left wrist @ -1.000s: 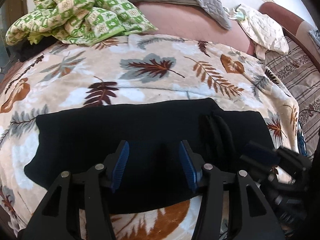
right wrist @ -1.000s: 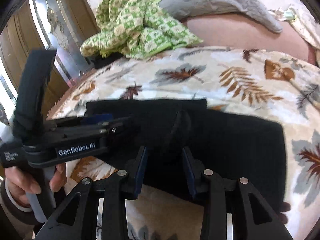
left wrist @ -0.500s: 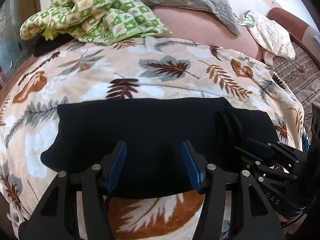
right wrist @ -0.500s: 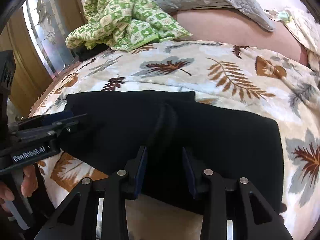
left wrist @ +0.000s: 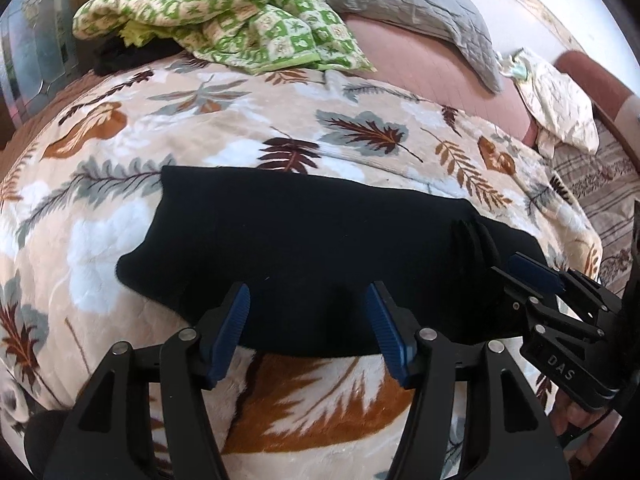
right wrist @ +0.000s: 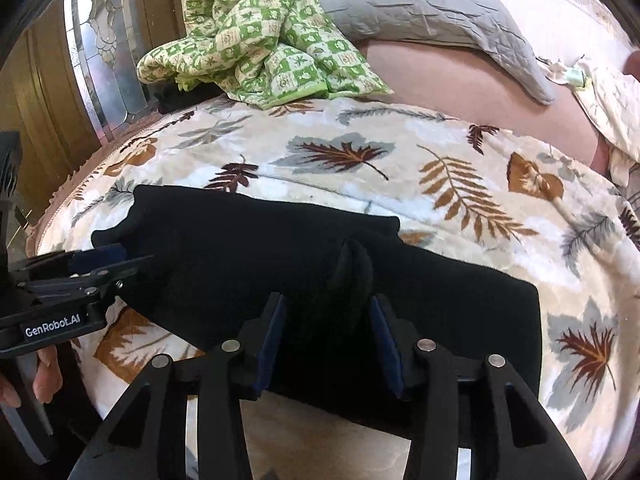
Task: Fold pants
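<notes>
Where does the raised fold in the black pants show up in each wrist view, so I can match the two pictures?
Left wrist: the fold sits right of centre on the pants, just ahead of the right gripper.
Right wrist: the fold is at centre, just beyond this gripper's own open pads.
Shared landmark: the green checked blanket, top left in both.

Black pants (left wrist: 320, 256) folded into a long flat band on the bed.

The pants (right wrist: 440, 320) are plain black cloth, lying flat across the leaf-print blanket (left wrist: 360, 132) close to its near edge. The band runs side to side, with one end stepped and narrower. A small raised fold stands up from the cloth partway along, nearer one end.
</notes>
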Demonstrator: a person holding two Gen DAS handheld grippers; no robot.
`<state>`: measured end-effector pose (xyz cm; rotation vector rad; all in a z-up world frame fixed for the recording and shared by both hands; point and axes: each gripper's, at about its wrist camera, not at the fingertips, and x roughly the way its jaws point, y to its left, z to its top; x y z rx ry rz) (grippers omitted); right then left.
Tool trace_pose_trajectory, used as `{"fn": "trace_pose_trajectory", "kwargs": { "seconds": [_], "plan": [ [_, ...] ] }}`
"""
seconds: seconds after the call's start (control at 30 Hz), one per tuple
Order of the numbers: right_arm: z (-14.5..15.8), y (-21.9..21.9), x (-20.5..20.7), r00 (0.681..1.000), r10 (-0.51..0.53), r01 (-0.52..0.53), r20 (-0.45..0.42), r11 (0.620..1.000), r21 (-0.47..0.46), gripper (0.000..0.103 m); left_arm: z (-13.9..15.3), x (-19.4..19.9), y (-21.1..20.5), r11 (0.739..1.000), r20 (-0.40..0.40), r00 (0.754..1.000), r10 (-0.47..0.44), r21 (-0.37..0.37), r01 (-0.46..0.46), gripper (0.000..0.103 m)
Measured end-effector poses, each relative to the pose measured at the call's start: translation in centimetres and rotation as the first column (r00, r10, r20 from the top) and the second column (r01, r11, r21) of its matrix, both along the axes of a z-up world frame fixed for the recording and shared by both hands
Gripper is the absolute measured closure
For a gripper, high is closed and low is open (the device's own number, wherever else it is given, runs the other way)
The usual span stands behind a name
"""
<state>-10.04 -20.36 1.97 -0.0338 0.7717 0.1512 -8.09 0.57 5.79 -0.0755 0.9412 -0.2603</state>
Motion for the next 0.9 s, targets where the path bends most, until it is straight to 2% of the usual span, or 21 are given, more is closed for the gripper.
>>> {"fn": "trace_pose_trajectory", "kwargs": {
  "seconds": [0.1, 0.27, 0.33, 0.47, 0.5, 0.7, 0.9],
  "plan": [
    [0.2, 0.5, 0.1, 1.0, 0.012, -0.012, 0.004, 1.0, -0.012, 0.058, 0.2, -0.2, 0.7, 1.0, -0.001, 1.0, 0.012, -0.024, -0.012, 0.037],
    [0.2, 0.8, 0.6, 1.0, 0.025, -0.025, 0.0, 1.0, 0.002, 0.057, 0.3, -0.6, 2.1, 0.997, -0.015, 0.999, 0.05, -0.053, -0.051, 0.036],
    [0.4, 0.9, 1.0, 0.999, 0.037, -0.037, 0.006, 0.999, 0.012, 0.056, 0.2, -0.9, 3.2, 0.993, -0.033, 0.995, 0.089, -0.073, -0.091, 0.03],
    [1.3, 1.5, 2.6, 0.994, 0.11, -0.112, 0.026, 0.99, 0.081, 0.035, -0.4, -1.2, 5.6, 0.975, -0.088, 0.984, 0.157, -0.145, -0.168, 0.02],
    [1.5, 1.8, 3.1, 0.992, 0.125, -0.127, 0.026, 0.987, 0.094, 0.033, -0.6, -1.1, 6.0, 0.97, -0.098, 0.98, 0.174, -0.152, -0.188, 0.02],
    [1.9, 5.7, 7.3, 0.967, 0.254, -0.253, 0.004, 0.961, 0.113, 0.028, -1.7, -0.7, 7.6, 0.947, -0.122, 0.955, 0.268, -0.149, -0.285, 0.02],
    [2.0, 10.0, 10.3, 0.936, 0.351, -0.349, -0.001, 0.932, 0.099, 0.023, -2.9, 0.4, 7.6, 0.946, -0.115, 0.95, 0.292, -0.113, -0.304, 0.02]
  ]
}}
